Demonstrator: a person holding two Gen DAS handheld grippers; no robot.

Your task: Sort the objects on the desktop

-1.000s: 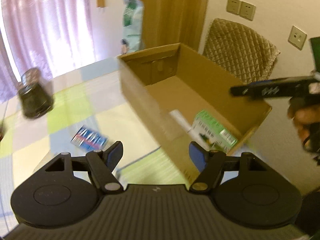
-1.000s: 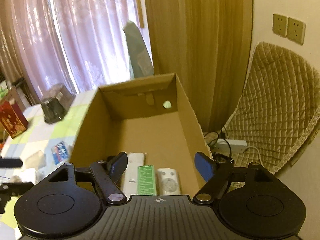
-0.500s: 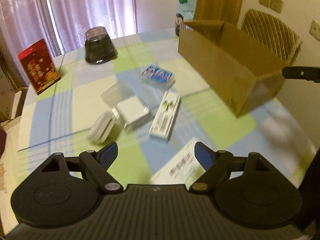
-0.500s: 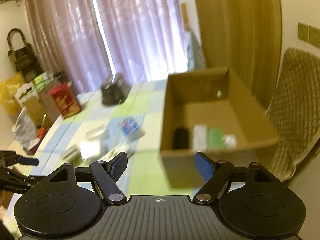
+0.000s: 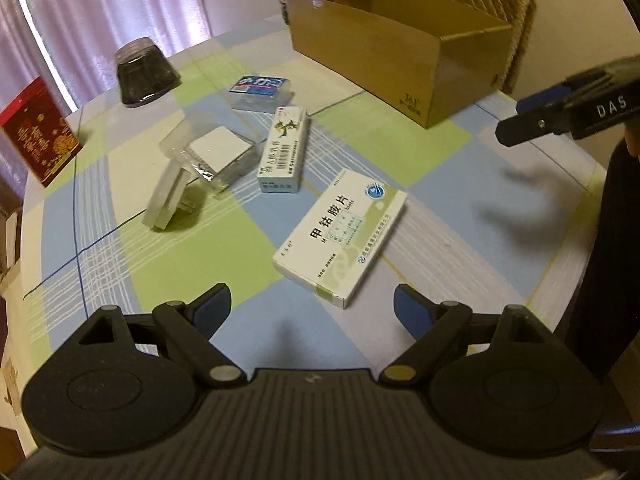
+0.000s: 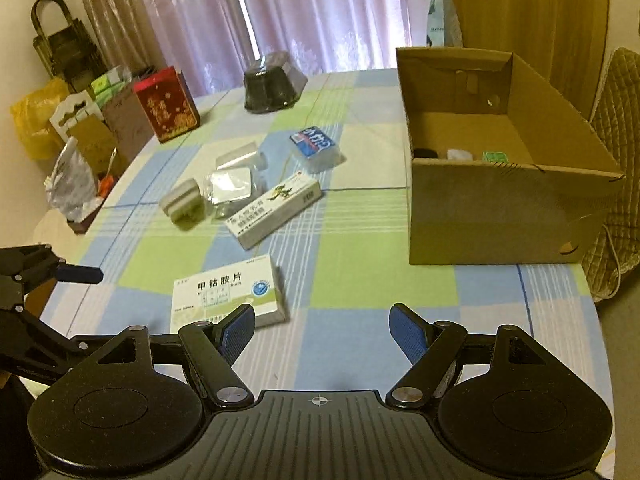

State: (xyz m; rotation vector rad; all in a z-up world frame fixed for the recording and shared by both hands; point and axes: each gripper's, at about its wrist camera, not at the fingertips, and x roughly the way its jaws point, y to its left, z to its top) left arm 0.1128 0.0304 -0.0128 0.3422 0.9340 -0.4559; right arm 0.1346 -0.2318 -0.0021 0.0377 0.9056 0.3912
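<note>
A white-and-green medicine box (image 5: 340, 236) lies flat nearest on the counter (image 5: 460, 208). Beyond it lie a slimmer box (image 5: 283, 150), clear packets (image 5: 216, 156) and a blue pack (image 5: 260, 86). The open cardboard box (image 6: 500, 200) holds a few items.

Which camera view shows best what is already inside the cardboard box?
The right wrist view. It looks over the near wall of the cardboard box onto its floor, where a dark object, a white one and a green packet lie. The left wrist view shows the box from outside only; its contents are hidden.

Both wrist views face forward, above table (image 5: 460, 208), sharing cardboard box (image 6: 500, 196)
</note>
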